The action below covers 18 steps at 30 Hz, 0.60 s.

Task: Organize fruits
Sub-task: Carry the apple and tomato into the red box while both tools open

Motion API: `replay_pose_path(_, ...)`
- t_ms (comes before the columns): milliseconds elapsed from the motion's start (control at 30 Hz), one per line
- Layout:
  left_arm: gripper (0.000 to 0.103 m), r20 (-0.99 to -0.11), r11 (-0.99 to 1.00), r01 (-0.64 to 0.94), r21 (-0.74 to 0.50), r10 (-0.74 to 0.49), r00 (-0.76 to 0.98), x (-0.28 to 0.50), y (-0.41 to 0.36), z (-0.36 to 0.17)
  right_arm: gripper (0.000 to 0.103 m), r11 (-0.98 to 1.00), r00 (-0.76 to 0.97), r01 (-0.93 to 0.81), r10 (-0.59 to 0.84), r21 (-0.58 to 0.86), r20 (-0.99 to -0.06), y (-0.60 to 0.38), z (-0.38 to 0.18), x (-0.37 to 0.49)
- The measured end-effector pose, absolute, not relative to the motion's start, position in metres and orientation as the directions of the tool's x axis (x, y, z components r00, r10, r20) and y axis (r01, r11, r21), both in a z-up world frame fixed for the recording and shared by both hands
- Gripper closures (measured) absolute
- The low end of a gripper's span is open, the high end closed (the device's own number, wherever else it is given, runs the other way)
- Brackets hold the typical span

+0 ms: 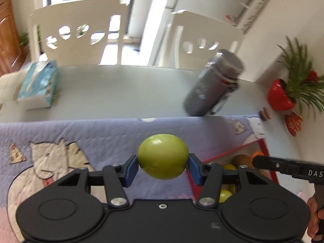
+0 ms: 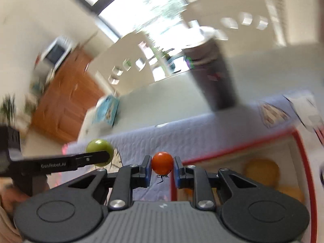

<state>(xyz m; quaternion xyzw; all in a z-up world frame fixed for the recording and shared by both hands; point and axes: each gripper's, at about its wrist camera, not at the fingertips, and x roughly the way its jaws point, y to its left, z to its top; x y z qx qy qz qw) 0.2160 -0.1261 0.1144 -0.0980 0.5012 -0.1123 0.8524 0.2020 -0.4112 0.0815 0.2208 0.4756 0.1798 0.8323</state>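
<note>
On left gripper, "GenRobot.AI" lettering; on right gripper, "DAS"

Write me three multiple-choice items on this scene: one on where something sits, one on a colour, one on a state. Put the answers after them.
1. Where is the tissue pack?
A. on the bare table beyond the quilted mat
B. inside the red-rimmed box
C. between the right tool's fingers

2. What colour is the small fruit in the right tool?
A. green
B. orange-red
C. purple

3. What is the state of the left tool?
A. open and empty
B. shut on the green fruit
C. resting flat on the mat

Answers: 1 A, it lies on the pale tabletop past the mat edge. 2 B, the right wrist view shows an orange-red ball between the blue pads. 3 B, both pads press the fruit's sides.
</note>
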Motion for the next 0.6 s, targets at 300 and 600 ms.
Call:
replay_pose_path(300,0.04,-0.821,0.908,0.283,-0.308,-0.404,0.404,0.2,-0.212,0.106,0.079,0.858,0.532,0.135,0.359,0.495,-0.767,-0.485,0.059,0.115)
replay_pose_path(600,0.04,-0.844,0.83,0.42,-0.365,-0.486,0.227,0.183,-0.304,0.066,0.078,0.839,0.513,0.271,0.289,0.472,-0.808,-0.508,0.023,0.047)
